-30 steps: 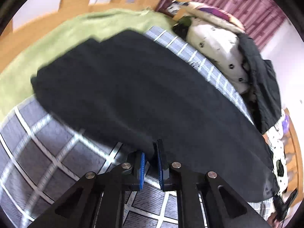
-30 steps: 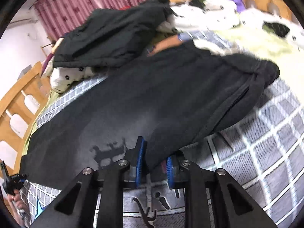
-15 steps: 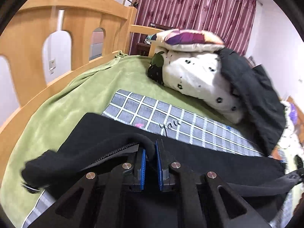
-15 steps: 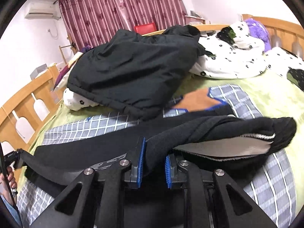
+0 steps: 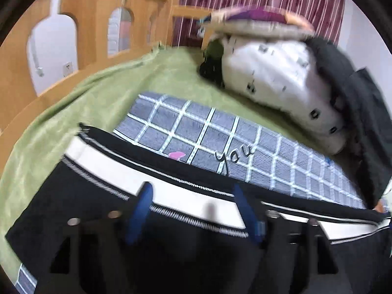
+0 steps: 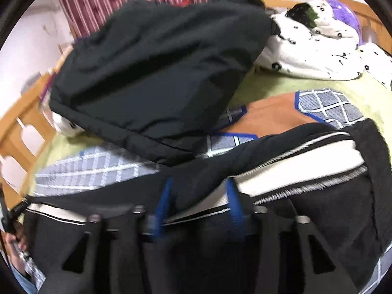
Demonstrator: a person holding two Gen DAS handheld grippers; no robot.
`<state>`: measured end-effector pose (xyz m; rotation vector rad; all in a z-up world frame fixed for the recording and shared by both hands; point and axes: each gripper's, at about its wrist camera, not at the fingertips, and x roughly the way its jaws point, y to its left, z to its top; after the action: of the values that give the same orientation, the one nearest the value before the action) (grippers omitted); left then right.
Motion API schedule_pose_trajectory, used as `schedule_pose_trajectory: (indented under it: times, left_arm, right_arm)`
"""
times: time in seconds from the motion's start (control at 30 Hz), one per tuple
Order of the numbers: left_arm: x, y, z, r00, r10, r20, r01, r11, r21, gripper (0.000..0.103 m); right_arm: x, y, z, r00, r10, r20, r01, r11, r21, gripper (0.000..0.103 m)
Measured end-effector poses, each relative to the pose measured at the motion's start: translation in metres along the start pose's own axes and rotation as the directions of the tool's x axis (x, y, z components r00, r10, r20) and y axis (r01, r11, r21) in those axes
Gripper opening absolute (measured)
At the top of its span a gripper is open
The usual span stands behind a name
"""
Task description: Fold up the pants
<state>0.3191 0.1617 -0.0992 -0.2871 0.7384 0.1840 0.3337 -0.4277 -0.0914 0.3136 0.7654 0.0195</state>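
The black pants [image 5: 80, 201] lie folded lengthwise on the grey checked blanket [image 5: 196, 132], with a white stripe [image 5: 117, 171] along the top edge. My left gripper [image 5: 193, 196] is open just above the pants' edge, holding nothing. In the right wrist view the pants [image 6: 330, 210] show the same white stripe [image 6: 306, 161] near the waistband end. My right gripper [image 6: 198, 191] is open over the fold, and a black fold of cloth lies between its blue pads [image 6: 163, 203].
A black jacket [image 6: 156, 73] lies piled on the bed behind the pants. White spotted bedding [image 5: 276, 78] and a pillow [image 5: 254, 22] sit at the back. A wooden bed rail [image 5: 80, 24] runs along the left. A green sheet [image 5: 73, 103] covers the mattress.
Both grippers were shut on the pants' edge and carried it over into a fold. Now both have opened and let the cloth go, and the white stripe lies exposed on top.
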Motion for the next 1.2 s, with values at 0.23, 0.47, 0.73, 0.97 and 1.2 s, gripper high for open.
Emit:
schedule_pose_trajectory:
  times: [0.23, 0.47, 0.73, 0.97, 1.2]
  left_arm:
    - [-0.066, 0.044, -0.062, 0.985, -0.107, -0.134, 0.104, 0.994, -0.026, 0.069]
    - [-0.096, 0.112, -0.156, 0.943, -0.244, -0.226, 0.199, 0.959, -0.202, 0.068]
    - [-0.065, 0.119, -0.129, 0.934, -0.303, -0.190, 0.243, 0.928, -0.283, 0.068]
    - [-0.026, 0.129, -0.100, 0.949, -0.284, -0.136, 0.217, 0.903, -0.370, 0.038]
    - [-0.032, 0.123, -0.081, 0.963, -0.225, -0.151, 0.159, 0.921, -0.357, 0.012]
  right_arm:
    - [-0.083, -0.003, -0.055, 0.999, -0.026, 0.021, 0.027, 0.998, -0.054, 0.067]
    - [-0.132, -0.050, -0.142, 0.997, -0.051, -0.053, 0.052, 0.998, 0.021, 0.072]
    - [-0.106, -0.085, -0.160, 0.994, 0.071, -0.081, -0.051, 0.974, 0.219, 0.072]
    - [-0.047, -0.088, -0.112, 0.997, 0.029, -0.068, -0.014, 0.977, 0.211, 0.057]
    - [-0.037, -0.098, -0.077, 0.999, 0.016, -0.040, -0.005, 0.964, 0.267, 0.020]
